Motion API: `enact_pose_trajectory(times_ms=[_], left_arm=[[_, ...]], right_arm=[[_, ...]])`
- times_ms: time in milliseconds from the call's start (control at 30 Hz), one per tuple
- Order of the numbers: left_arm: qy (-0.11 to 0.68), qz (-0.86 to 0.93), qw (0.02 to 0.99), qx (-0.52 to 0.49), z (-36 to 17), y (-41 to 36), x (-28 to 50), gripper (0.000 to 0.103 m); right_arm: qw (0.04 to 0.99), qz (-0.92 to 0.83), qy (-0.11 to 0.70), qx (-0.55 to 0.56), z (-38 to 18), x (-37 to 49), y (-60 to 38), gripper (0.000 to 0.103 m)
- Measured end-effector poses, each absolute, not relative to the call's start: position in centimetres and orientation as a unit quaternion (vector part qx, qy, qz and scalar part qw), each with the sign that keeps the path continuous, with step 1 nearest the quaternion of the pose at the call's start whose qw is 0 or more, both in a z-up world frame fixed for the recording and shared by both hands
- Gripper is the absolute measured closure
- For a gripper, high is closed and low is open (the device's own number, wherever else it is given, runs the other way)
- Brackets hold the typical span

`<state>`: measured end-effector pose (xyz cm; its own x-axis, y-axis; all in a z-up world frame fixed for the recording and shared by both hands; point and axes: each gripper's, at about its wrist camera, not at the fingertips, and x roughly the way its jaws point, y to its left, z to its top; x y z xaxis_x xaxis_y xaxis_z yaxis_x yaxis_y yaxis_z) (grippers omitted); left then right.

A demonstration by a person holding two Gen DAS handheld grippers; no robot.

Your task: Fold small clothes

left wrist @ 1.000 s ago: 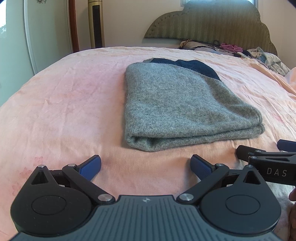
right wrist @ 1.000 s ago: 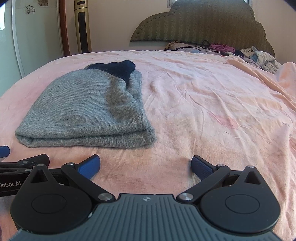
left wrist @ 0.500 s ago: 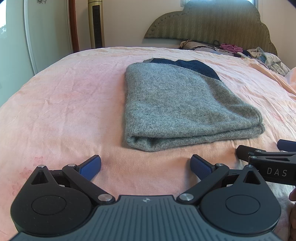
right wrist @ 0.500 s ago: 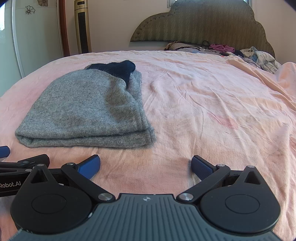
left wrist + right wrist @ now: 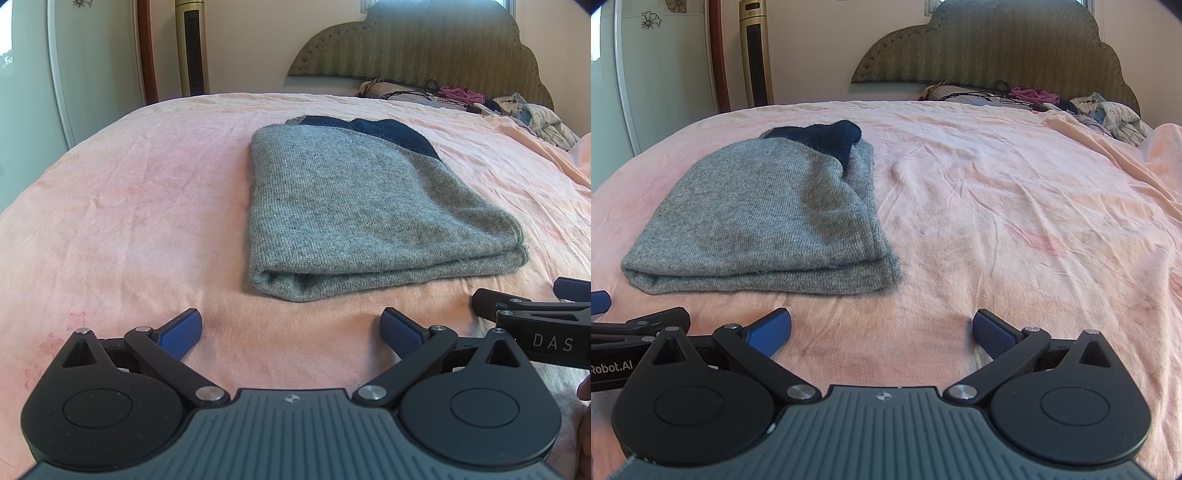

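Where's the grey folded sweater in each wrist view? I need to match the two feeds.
Left wrist: sweater sits centre, slightly right.
Right wrist: sweater sits left of centre.
Shared landmark: the headboard behind the pink bed.

Fuzzy grey knit sweater (image 5: 354,206) on matt, creased pink cotton sheet (image 5: 129,206).

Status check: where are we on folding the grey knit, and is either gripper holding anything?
Done: the grey knit garment lies folded in stacked layers on the pink bedsheet. In hand: nothing; the left gripper and right gripper are open, short of it. Left: possibly the loose clothes pile by the headboard.
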<state>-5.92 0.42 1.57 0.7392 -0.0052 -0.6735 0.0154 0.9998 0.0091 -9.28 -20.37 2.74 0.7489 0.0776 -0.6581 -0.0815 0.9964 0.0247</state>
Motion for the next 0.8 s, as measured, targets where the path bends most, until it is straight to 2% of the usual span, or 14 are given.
enact_pose_trajectory(times_ms=[800], left_arm=[[0.377,-0.008,0.926,0.008,1.9,0.48,-5.57,0.0]], right_arm=[[0.935,0.042,0.352,-0.003,2.72,-9.28,-20.35,0.0]])
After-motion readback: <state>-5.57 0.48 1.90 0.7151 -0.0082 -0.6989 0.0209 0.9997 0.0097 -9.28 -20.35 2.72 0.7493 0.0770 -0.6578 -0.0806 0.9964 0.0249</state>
